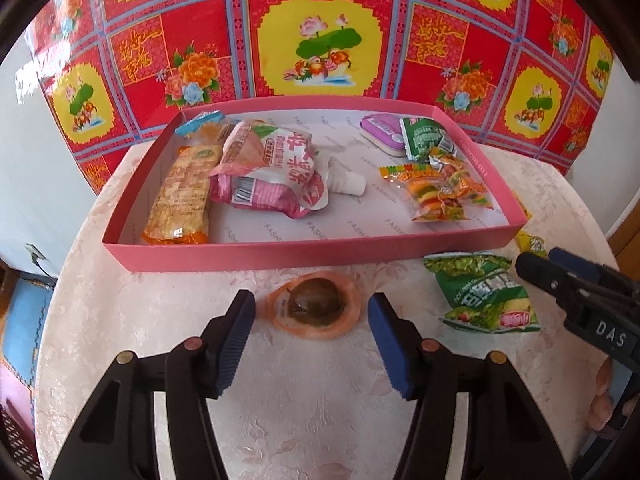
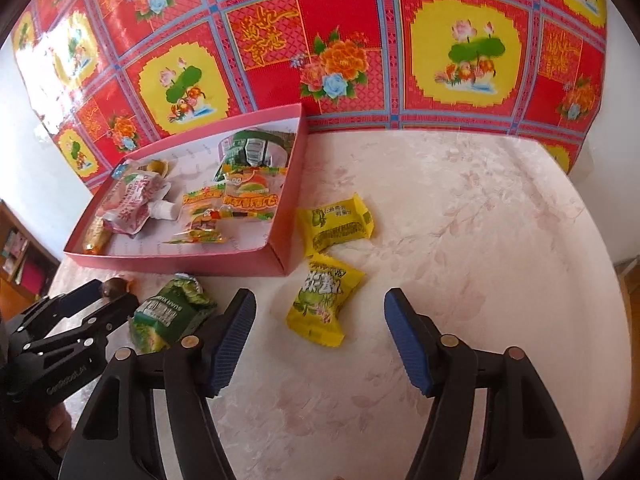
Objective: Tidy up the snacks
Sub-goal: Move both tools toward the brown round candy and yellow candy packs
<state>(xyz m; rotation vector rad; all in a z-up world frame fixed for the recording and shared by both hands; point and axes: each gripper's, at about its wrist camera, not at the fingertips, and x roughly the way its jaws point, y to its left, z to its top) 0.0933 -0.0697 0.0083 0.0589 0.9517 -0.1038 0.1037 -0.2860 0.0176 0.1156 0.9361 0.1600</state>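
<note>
A brown braised egg in an orange vacuum pack (image 1: 312,305) lies on the pale tablecloth just before the pink box (image 1: 280,254). My left gripper (image 1: 311,314) straddles it, open, with both pads clear of the pack. In the right wrist view my right gripper (image 2: 320,308) is open around a yellow snack packet (image 2: 320,300) without touching it. A second yellow packet (image 2: 336,225) lies near the pink box (image 2: 180,261). A green packet (image 1: 484,292) rests between the two grippers. The box holds an orange bar (image 1: 180,196), a pink spout pouch (image 1: 272,168), gummy packs (image 1: 440,188) and a purple tin (image 1: 380,132).
A red and yellow floral sheet (image 1: 320,40) hangs right behind the round table. The table's rim curves away at the left (image 1: 60,288) and right (image 2: 616,288). A low shelf (image 2: 16,248) stands to the left. A person's hand (image 1: 600,400) holds the right gripper.
</note>
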